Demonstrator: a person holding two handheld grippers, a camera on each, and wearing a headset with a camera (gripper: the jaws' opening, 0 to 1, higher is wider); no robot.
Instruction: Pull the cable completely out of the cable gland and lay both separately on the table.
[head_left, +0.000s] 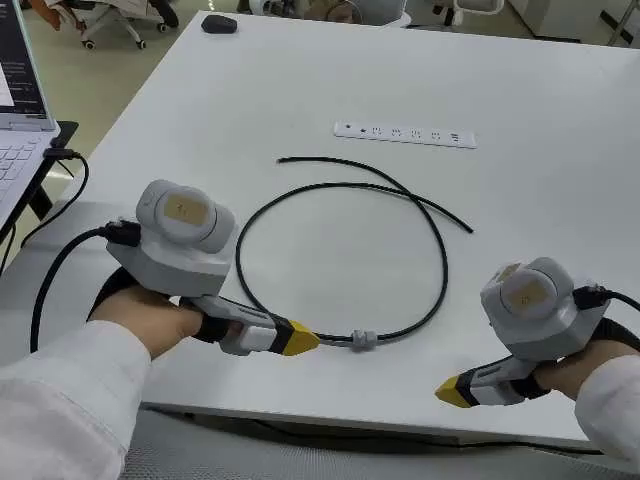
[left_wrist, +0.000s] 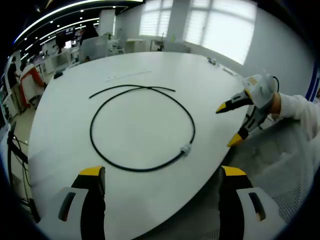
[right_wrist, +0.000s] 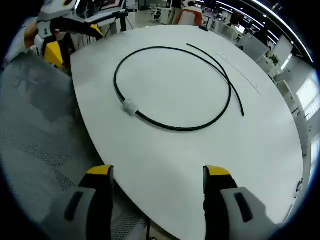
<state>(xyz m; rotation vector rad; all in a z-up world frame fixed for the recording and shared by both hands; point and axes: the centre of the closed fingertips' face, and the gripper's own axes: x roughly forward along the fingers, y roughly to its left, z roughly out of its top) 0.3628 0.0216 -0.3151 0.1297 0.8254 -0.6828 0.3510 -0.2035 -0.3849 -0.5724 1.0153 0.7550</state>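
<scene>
A thin black cable (head_left: 437, 236) lies in a loop on the white table (head_left: 520, 200), its two ends crossing at the far side. A small grey cable gland (head_left: 364, 339) sits threaded on the cable at the near edge of the loop; it also appears as cable gland (left_wrist: 185, 148) and cable gland (right_wrist: 128, 106). My left gripper (head_left: 300, 340) hovers just left of the gland, open with nothing between its jaws (left_wrist: 162, 172). My right gripper (head_left: 452, 392) is held at the table's near edge, right of the gland, open and holding nothing (right_wrist: 157, 171).
A white power strip (head_left: 405, 133) lies beyond the loop. A dark mouse-like object (head_left: 219, 24) rests at the far left corner. A laptop (head_left: 18, 110) stands on a side stand at the left with a black lead (head_left: 60, 200) hanging down. Office chairs stand beyond the table.
</scene>
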